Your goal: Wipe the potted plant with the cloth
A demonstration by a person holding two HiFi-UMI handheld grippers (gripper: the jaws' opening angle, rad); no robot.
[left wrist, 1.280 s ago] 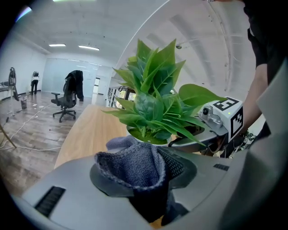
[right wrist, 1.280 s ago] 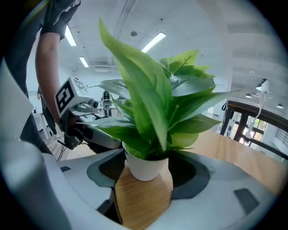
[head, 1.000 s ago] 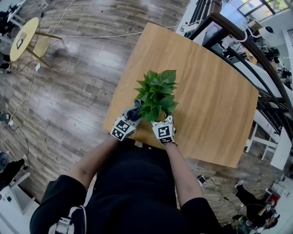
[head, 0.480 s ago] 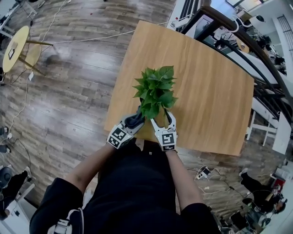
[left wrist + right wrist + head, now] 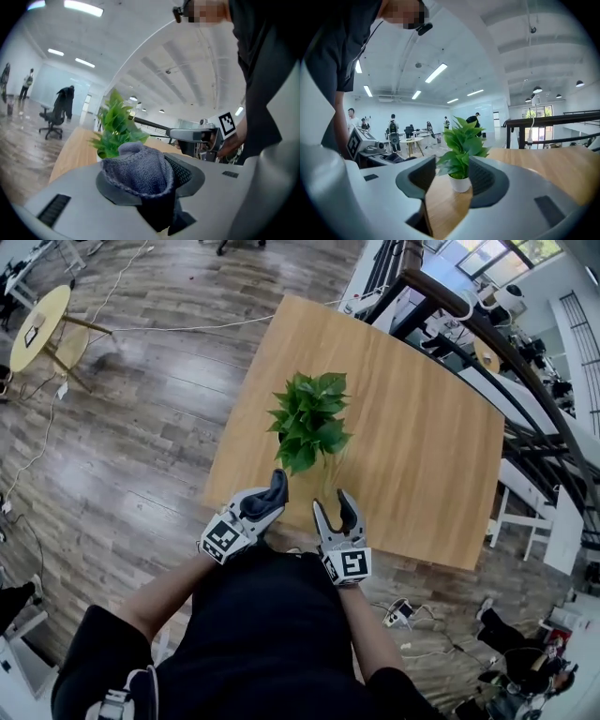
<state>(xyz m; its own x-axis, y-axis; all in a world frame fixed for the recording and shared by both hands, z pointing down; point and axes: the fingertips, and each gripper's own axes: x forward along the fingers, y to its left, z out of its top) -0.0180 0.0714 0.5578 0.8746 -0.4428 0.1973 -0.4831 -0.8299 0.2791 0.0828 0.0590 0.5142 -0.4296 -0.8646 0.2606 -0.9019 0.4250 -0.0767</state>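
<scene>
One yellow table left of plant

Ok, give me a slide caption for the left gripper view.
Left gripper shut on a grey cloth, the potted plant standing on the wooden table beyond it.

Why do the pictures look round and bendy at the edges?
Head view: the wide lens bows the wooden table. Left gripper view: black rounded corners, the cloth looms large up close. Right gripper view: same dark rim, potted plant sharp.
</scene>
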